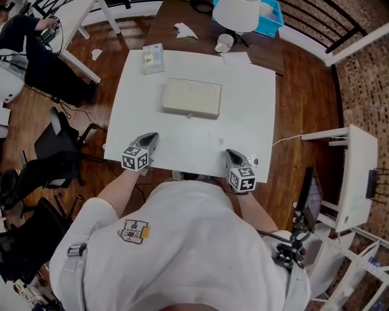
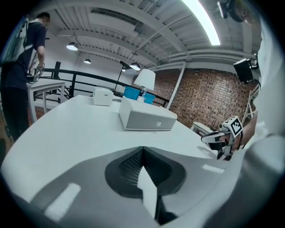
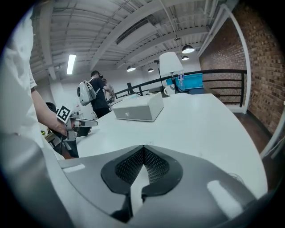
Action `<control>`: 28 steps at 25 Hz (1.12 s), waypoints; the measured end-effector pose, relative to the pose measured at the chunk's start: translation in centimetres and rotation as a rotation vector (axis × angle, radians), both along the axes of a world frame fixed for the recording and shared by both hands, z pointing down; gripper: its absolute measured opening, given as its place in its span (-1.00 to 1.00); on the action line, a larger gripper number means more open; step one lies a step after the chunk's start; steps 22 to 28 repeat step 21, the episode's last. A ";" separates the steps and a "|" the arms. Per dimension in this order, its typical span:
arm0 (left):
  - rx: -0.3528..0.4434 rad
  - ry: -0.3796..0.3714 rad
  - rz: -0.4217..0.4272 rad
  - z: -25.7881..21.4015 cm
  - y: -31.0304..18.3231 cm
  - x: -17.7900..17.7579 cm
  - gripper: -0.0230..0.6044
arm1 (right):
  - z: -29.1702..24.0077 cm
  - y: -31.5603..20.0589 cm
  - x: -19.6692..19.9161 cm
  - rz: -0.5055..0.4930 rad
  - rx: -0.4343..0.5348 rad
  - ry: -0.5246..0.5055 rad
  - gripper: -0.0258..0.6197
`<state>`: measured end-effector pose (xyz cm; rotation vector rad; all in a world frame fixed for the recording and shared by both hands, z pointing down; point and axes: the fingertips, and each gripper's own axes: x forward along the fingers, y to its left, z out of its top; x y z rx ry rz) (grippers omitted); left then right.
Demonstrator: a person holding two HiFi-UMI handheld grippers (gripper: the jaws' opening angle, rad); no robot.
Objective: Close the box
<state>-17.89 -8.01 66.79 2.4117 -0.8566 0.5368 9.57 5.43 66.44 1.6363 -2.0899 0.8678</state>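
Observation:
A cream flat box [image 1: 191,98] lies in the middle of the white table [image 1: 255,121], its lid down flat. The left gripper view shows the box [image 2: 147,118] ahead across bare tabletop, and so does the right gripper view, where the box [image 3: 139,107] sits farther off. My left gripper [image 1: 151,138] rests at the near edge, left of centre, shut and empty, its jaws meeting [image 2: 142,149]. My right gripper [image 1: 230,153] sits at the near edge on the right, also shut with nothing in it [image 3: 143,148]. Both stand well short of the box.
A small packet [image 1: 153,58] lies at the table's far left corner. Beyond the far edge are a mug [image 1: 224,42], a white lamp [image 1: 237,13] and a blue bin [image 1: 271,19]. A white side table [image 1: 355,176] stands at the right. A person [image 1: 30,42] is at the far left.

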 end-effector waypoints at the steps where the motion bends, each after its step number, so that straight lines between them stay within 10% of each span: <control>1: 0.001 0.002 -0.005 0.0 0.0 0.0 -0.93 | 0.0 0.0 -0.1 -0.002 -0.002 0.001 -0.93; 28: 0.016 0.008 0.003 -0.1 0.1 0.0 -0.93 | -0.9 -1.7 -0.3 -0.025 0.031 0.025 -0.93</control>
